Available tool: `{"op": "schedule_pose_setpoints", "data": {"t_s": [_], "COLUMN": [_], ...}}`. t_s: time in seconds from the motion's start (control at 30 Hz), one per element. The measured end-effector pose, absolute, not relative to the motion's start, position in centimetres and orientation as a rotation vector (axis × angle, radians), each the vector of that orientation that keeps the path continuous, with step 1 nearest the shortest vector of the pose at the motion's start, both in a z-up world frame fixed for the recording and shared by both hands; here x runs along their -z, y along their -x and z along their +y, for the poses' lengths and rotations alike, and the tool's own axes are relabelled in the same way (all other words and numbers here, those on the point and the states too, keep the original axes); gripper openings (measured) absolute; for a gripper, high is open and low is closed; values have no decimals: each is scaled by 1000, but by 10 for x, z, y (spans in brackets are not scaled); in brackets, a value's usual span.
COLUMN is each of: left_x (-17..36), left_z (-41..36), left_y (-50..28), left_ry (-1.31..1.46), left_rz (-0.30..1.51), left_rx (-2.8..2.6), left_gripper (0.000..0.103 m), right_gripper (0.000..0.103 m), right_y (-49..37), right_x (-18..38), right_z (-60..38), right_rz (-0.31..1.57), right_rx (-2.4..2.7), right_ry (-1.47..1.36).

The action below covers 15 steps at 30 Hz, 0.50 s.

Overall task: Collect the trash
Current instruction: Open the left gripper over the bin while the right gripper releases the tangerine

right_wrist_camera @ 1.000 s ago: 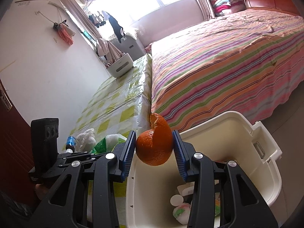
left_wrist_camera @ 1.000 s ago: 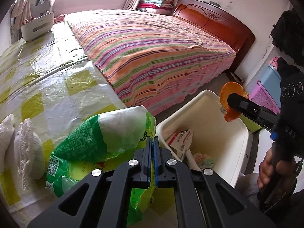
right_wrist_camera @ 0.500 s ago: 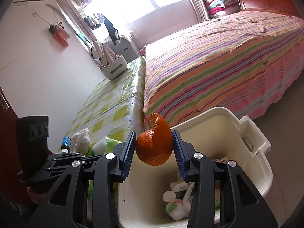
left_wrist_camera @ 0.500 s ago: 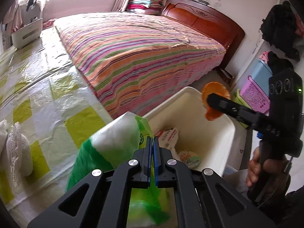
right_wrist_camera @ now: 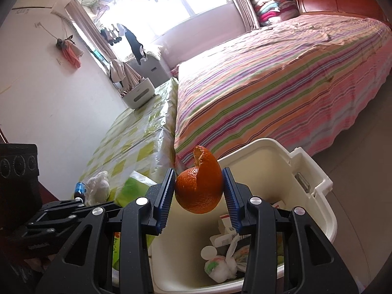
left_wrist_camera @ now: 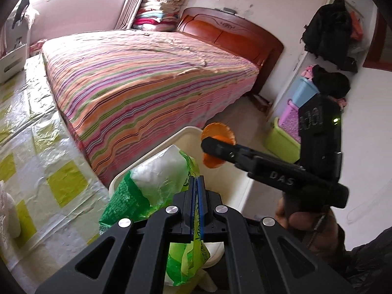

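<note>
My left gripper (left_wrist_camera: pixel 196 183) is shut on a green and white plastic bag (left_wrist_camera: pixel 152 183) and holds it over the near rim of the cream trash bin (left_wrist_camera: pixel 186 132). My right gripper (right_wrist_camera: pixel 199 178) is shut on an orange peel (right_wrist_camera: pixel 198 191) and holds it above the open bin (right_wrist_camera: pixel 316 191). The right gripper with the peel (left_wrist_camera: pixel 218 134) also shows in the left wrist view, over the bin. Paper scraps and a knotted white bag (right_wrist_camera: pixel 220 267) lie in the bin's bottom.
A table with a yellow-checked plastic cover (left_wrist_camera: pixel 31 156) lies left of the bin, with a white crumpled bag (right_wrist_camera: pixel 99 187) on it. A bed with a striped sheet (left_wrist_camera: pixel 147 73) stands behind. Coloured storage boxes (left_wrist_camera: pixel 289 122) stand at the right wall.
My left gripper has lifted the green bag off the table and carried it right, over the bin's edge. My right gripper still holds the peel above the bin.
</note>
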<state>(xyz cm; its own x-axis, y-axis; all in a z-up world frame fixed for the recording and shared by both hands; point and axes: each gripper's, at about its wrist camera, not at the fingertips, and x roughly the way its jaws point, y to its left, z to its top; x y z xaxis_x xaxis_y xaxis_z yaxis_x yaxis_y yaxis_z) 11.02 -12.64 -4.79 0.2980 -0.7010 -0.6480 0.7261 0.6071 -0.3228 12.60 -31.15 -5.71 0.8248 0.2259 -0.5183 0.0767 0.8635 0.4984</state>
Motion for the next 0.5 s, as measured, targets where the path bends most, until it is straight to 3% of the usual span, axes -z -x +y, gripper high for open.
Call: {"op": "schedule_pose_setpoints", "data": {"t_s": [0.1,0.17,0.27,0.43,0.47,0.5], "left_x": [46,46,49,53,54,55], "left_z": [-126,-125,-125,-122,-122,-122], "left_y": [-110,-112,-116,-122,-124,-126], "left_ry": [-23,-14,-6,22,26,20], "left_rz": [839,841,855,863,868,885], "left_rx": [956,952,942,894,885,877], "left_gripper": [2,2,2,4,5,19], "right_gripper": [43,54,62,69,71,71], "right_y": [-126,-128,-127,-126,-126,-126], "right_x": [59,59,60,57,58,58], "right_z": [-308,-307,-309,-310,-310,-311], "right_rz": [608,614,612,604,604,603], "right_rx": [-83,-76,-62,-54,-55,-56], "right_ry": [-524,-519,-523,-533,-539,-543]}}
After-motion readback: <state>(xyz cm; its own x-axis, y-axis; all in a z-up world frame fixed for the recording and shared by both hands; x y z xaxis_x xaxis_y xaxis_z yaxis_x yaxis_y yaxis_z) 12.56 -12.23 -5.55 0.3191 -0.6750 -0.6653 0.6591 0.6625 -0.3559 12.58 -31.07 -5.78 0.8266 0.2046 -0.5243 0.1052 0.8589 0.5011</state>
